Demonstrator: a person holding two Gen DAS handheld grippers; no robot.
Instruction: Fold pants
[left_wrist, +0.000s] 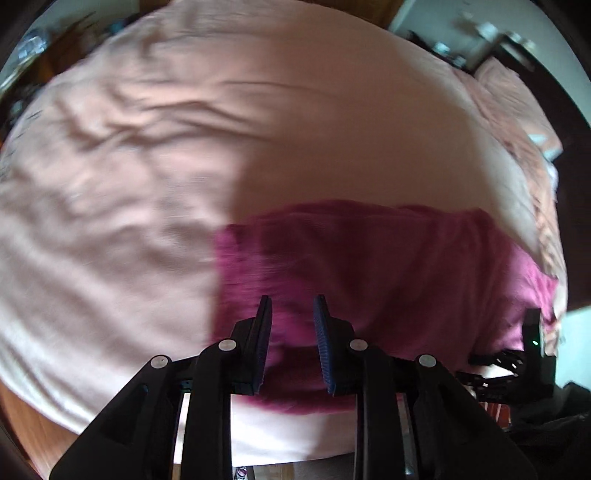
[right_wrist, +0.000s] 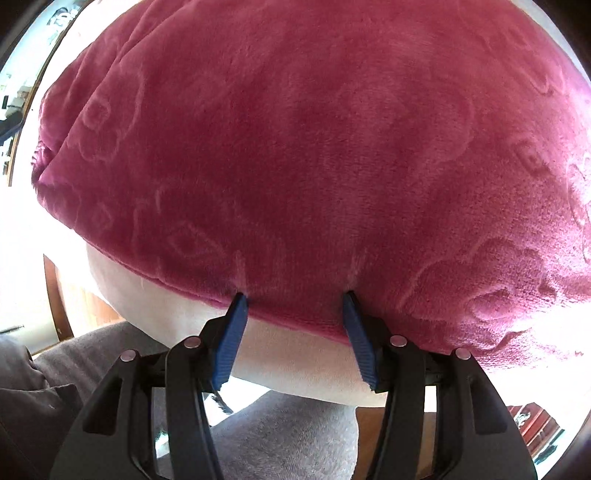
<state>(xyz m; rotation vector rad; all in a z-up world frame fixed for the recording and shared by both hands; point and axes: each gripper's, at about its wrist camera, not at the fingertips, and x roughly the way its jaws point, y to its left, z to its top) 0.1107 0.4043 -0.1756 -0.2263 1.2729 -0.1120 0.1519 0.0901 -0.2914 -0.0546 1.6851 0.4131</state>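
Note:
The magenta plush pants (left_wrist: 369, 266) lie folded on a pale pink bed sheet (left_wrist: 147, 166), near its front edge. My left gripper (left_wrist: 292, 299) hovers over their left part, its blue pads a narrow gap apart with nothing between them. In the right wrist view the pants (right_wrist: 314, 147) fill the frame, embossed with a pattern. My right gripper (right_wrist: 294, 295) stands open and wide, and both fingertips (right_wrist: 240, 297) dent the fabric just inside the near hem. The view is blurred on the left side.
The sheet's front edge (right_wrist: 295, 354) hangs over the mattress below the hem. A person's grey-clad legs (right_wrist: 277, 435) are under the right gripper. A wooden bed frame (right_wrist: 55, 295) shows at left. Pink pillows (left_wrist: 509, 96) lie at the far right. A black device (left_wrist: 532, 350) sits at the pants' right end.

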